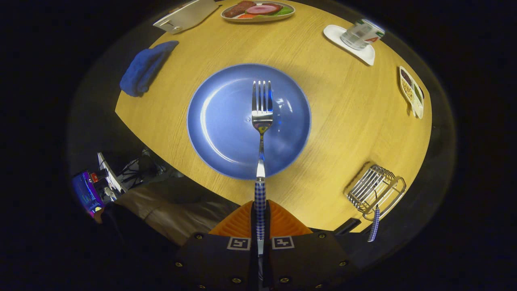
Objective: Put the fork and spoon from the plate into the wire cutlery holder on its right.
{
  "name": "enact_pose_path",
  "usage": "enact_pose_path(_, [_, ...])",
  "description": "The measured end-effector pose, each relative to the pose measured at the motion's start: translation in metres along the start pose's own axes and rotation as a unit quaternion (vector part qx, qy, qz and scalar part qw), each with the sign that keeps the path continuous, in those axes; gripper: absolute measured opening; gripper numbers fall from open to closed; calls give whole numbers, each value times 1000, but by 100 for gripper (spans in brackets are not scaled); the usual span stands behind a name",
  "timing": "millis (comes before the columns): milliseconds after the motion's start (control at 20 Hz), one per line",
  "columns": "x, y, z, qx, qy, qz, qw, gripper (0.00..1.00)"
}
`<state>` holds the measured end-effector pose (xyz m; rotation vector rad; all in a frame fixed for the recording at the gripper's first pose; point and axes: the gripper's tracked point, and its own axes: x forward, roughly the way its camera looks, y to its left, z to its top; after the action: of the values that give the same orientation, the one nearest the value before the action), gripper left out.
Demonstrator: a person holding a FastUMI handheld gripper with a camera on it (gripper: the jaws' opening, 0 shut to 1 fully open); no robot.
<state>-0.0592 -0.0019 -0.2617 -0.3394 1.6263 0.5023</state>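
My gripper (260, 214) is shut on the fork (261, 117), with both fingers pressed on its blue checked handle. The fork points straight ahead, tines up, held in the air above the blue plate (220, 121), which lies bare on the wooden table. To the right of the plate, near the table's front edge, stands the wire cutlery holder (375, 189). A utensil with a blue checked handle (375, 225) sticks out of the holder toward me; its head is hidden among the wires.
A blue cloth (143, 68) lies at the table's left edge. At the back are a plate of food (258, 10), a can on a white coaster (360, 34) and a white flat object (185, 15). A small divided dish (411, 91) sits far right.
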Motion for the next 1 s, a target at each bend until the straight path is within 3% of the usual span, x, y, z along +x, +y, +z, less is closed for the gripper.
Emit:
enact_pose_path(650, [-53, -112, -130, 146, 12, 1, 989, 5])
enact_pose_path(1000, [-44, -144, -148, 171, 61, 0, 983, 5])
